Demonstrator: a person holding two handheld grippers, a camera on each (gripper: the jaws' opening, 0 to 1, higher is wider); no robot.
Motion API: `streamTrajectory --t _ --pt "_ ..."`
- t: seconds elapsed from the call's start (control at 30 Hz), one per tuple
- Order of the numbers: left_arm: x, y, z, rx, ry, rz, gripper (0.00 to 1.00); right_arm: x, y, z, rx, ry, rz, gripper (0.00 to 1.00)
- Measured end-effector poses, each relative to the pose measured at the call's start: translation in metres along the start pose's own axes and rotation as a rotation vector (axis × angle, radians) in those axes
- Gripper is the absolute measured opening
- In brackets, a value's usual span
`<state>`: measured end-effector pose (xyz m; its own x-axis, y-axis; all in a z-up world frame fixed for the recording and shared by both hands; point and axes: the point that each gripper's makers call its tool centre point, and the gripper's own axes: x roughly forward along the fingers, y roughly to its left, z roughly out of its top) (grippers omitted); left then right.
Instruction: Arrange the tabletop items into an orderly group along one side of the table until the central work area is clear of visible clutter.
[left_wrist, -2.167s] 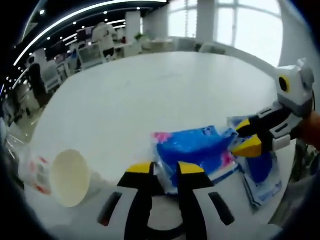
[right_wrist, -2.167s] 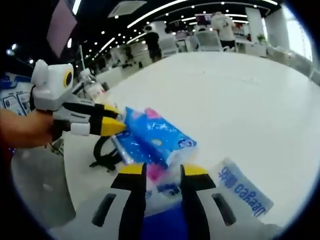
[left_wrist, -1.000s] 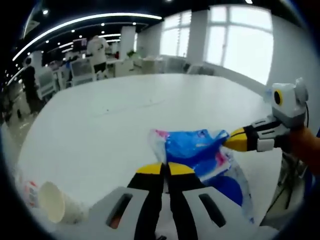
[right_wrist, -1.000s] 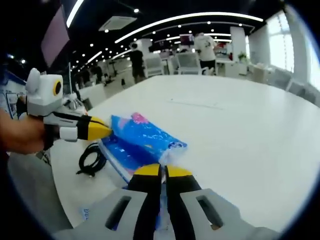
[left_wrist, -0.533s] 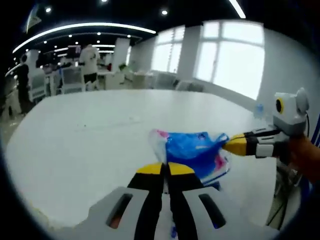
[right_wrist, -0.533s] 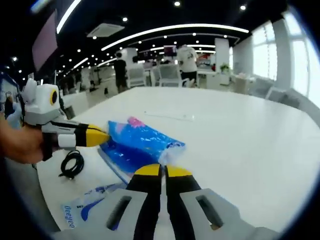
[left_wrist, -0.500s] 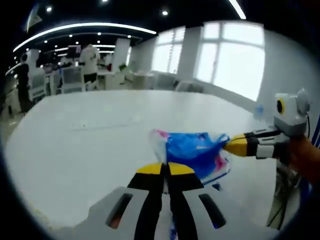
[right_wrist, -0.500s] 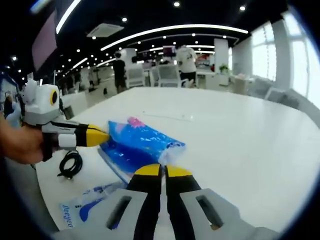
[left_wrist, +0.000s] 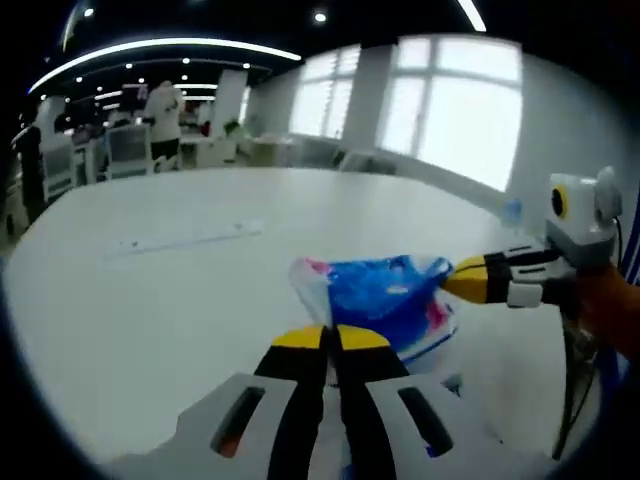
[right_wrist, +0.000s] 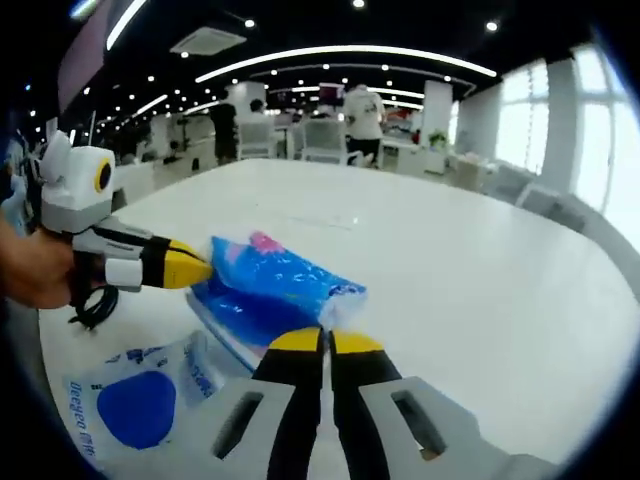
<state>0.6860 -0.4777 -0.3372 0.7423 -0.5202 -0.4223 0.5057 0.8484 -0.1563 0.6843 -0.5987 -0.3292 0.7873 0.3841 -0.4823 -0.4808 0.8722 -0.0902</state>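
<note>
Right gripper view, left to right: your left gripper (right_wrist: 205, 268) pinches one end of the blue packet (right_wrist: 275, 290), a crinkled plastic pack with pink patches and white edges, above the white table (right_wrist: 470, 290). Your right gripper (right_wrist: 325, 343) clamps its other end, jaws closed on the plastic. A second blue-and-white packet (right_wrist: 135, 400) lies flat at the table edge.

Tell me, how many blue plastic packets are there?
2. One packet hangs held between both grippers; another flat packet lies on the table beside it. More may be hidden.
</note>
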Motion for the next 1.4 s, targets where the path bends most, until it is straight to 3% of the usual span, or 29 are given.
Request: streamTrajectory --t 0.03,0.3,0.4,0.9,1.4 --pt "0.002 0.000 -0.007 0.021 0.032 -0.003 0.00 0.003 -0.001 -0.003 -0.008 0.007 0.001 0.02" --pt "0.014 0.009 -0.024 0.046 0.091 -0.016 0.01 0.017 0.003 -0.011 -0.024 0.020 0.023 0.02" --pt "0.012 0.011 -0.034 0.034 0.140 -0.023 0.01 0.018 0.007 -0.015 -0.025 0.029 0.033 0.02" --pt "-0.015 -0.026 -0.056 0.042 0.183 -0.084 0.00 -0.011 0.016 -0.047 -0.017 0.077 0.060 0.02" --pt "-0.025 -0.031 -0.068 0.000 0.203 -0.086 0.01 -0.014 0.020 -0.046 -0.027 0.083 0.062 0.02"
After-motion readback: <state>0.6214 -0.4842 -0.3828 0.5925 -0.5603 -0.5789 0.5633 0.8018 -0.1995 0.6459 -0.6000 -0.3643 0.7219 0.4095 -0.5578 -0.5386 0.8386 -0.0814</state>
